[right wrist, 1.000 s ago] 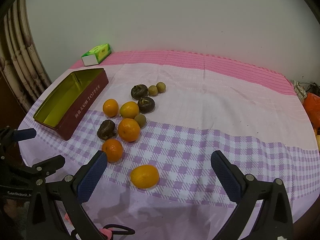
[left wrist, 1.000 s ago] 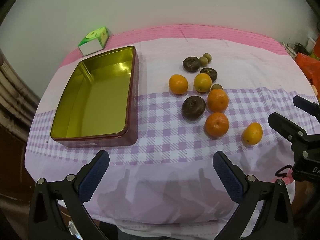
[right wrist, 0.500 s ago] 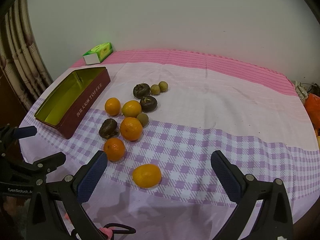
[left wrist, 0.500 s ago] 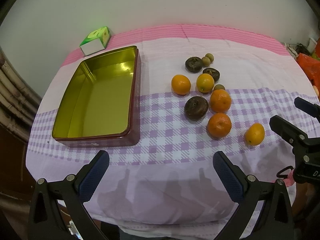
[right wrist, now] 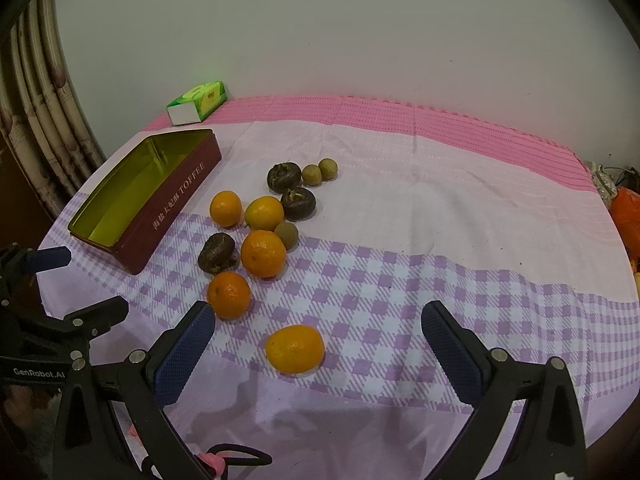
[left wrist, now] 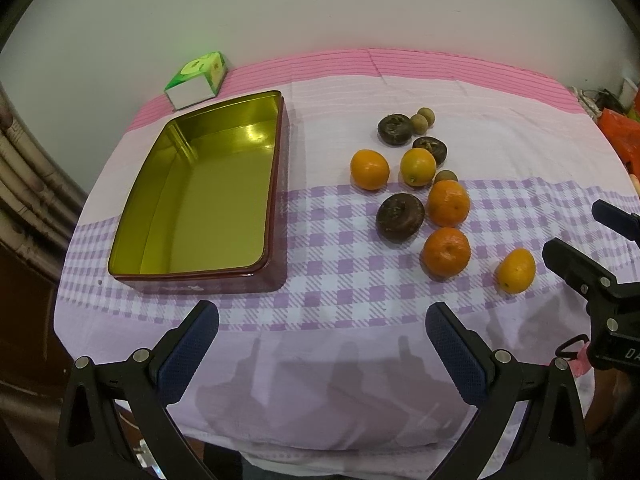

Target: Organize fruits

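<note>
An open dark red toffee tin [left wrist: 276,208] with a gold inside stands empty at the table's left; it also shows in the right wrist view [right wrist: 168,208]. To its right lie several oranges, dark brown fruits and small greenish-brown fruits. The nearest orange [right wrist: 295,348] lies apart from the group, just ahead of my right gripper [right wrist: 318,354], which is open and empty. It also shows in the left wrist view [left wrist: 516,270]. My left gripper [left wrist: 322,344] is open and empty above the front edge, near the tin's front right corner.
A green and white tissue box [left wrist: 198,80] sits at the back left by the wall. The cloth [right wrist: 440,240] is pink with purple checks. A curtain [right wrist: 36,128] hangs at the left. Orange bags [left wrist: 618,132] lie beyond the right edge.
Both grippers have moved slightly forward toward the fruits; the nearest orange sits closer between the right fingers. Nothing has been taken hold of.
</note>
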A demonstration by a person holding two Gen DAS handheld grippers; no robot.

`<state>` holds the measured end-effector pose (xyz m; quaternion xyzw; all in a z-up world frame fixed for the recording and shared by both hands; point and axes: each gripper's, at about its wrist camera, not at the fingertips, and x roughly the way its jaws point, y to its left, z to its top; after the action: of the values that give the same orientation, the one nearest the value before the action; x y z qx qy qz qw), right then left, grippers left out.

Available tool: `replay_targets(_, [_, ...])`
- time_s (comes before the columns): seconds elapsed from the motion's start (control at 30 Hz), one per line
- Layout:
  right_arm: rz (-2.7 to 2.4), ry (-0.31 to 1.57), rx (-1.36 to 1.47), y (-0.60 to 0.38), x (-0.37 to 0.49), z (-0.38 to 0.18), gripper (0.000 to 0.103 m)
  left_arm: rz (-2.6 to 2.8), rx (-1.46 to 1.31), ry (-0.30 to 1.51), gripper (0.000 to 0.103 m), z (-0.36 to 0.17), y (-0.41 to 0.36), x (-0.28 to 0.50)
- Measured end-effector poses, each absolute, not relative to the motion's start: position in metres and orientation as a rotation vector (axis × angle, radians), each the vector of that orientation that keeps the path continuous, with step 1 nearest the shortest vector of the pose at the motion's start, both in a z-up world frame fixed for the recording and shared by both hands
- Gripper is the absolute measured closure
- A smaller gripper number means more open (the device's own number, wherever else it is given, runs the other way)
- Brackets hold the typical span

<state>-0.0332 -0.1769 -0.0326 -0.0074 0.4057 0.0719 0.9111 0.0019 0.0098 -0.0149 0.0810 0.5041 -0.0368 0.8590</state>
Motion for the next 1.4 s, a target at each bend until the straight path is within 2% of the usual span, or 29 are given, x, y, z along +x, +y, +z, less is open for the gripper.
replay_targets(0.9, [0.168, 0.856, -0.027, -0.17, -0.032, -0.041, 0.002, -0.039, 0.186, 1.047, 0.0, -0.017, 0.015, 0.004])
replay_targets(1.13, [0.193, 0.893, -0.042, -0.167, -0.028, -0.049, 0.011, -0.03, 0.185, 1.043, 0.0, -0.019, 0.022, 0.005])
replay_targets(1.4, [0.212, 0.959, -0.076, -0.16, -0.024, -0.065, 0.03, -0.05, 0.18, 1.053, 0.0, -0.023, 0.022, 0.008])
